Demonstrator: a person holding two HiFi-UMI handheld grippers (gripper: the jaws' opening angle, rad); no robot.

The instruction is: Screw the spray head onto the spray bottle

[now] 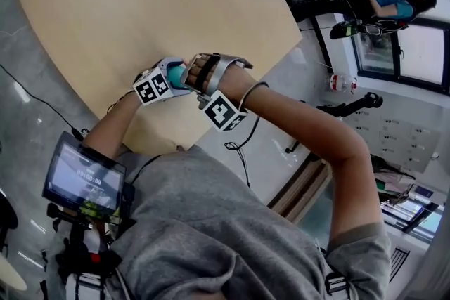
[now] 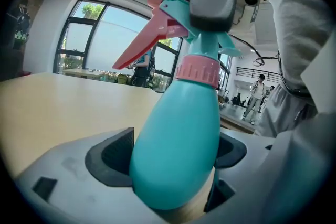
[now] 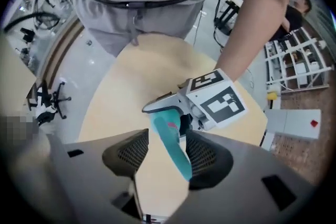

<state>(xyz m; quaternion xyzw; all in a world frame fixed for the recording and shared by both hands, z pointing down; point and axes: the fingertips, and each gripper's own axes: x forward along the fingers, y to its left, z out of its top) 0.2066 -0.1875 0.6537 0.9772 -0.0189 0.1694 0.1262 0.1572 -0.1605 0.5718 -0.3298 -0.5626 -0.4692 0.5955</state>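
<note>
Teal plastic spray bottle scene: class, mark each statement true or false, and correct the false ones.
1. The left gripper grips the teal plastic spray bottle by its body. True.
2. The teal spray head with pink trigger lies apart from the bottle. False: it sits on the bottle's neck.
3. The collar at the bottle's neck is pink. True.
4. The right gripper hangs far from the bottle. False: its open jaws flank the spray head.

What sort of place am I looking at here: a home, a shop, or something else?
Probably an open office or lab workspace, not a home: a large pale table on a polished grey floor, tall windows, a cable trailing over the floor, and another person nearby.
</note>
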